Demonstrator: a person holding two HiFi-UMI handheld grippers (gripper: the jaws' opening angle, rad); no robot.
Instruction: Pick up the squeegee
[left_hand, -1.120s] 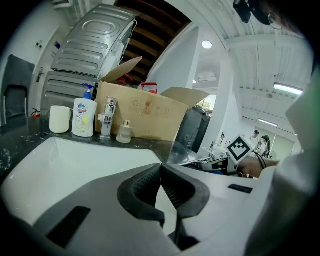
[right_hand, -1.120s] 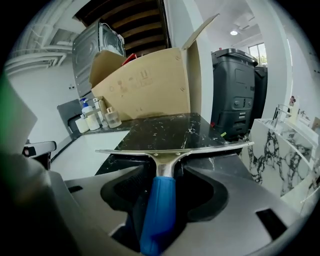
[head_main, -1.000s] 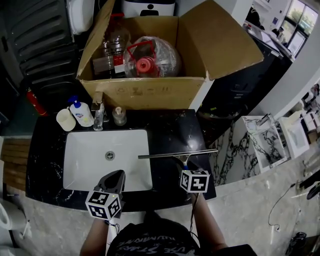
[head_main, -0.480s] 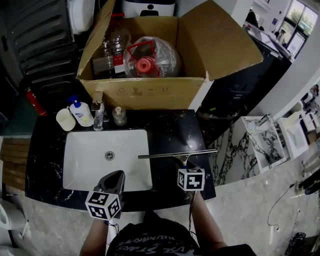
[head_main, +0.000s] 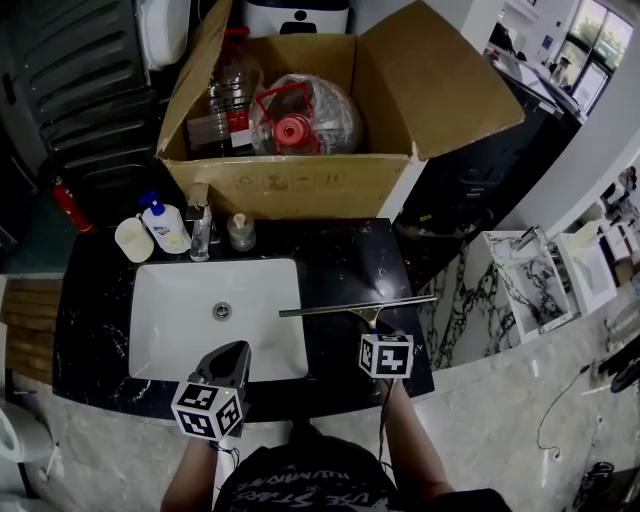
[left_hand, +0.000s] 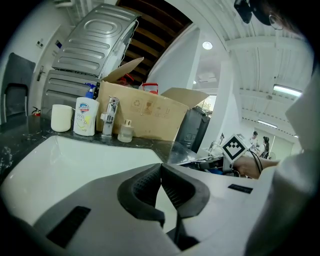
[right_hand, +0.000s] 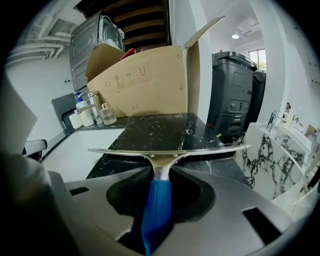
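The squeegee (head_main: 355, 307) lies on the black marble counter (head_main: 345, 260) right of the sink, its metal blade across and its blue handle (right_hand: 156, 210) pointing toward me. My right gripper (head_main: 372, 326) is at the handle end. In the right gripper view its jaws (right_hand: 161, 170) are closing, with the handle between them and the pad tips against the metal neck on both sides. My left gripper (head_main: 235, 353) hovers over the sink's near edge, shut with nothing in it; its pads (left_hand: 161, 167) meet.
A white sink (head_main: 160, 300) fills the counter's left half. Behind it stand a cup (head_main: 132, 240), a soap bottle (head_main: 163, 225), a tap (head_main: 200, 225) and a small bottle (head_main: 240, 232). An open cardboard box (head_main: 290, 185) stands behind the counter. A black bin (right_hand: 235, 95) is at right.
My right gripper's cube has shifted only slightly at the squeegee's handle. The squeegee and the left gripper have stayed where they were.
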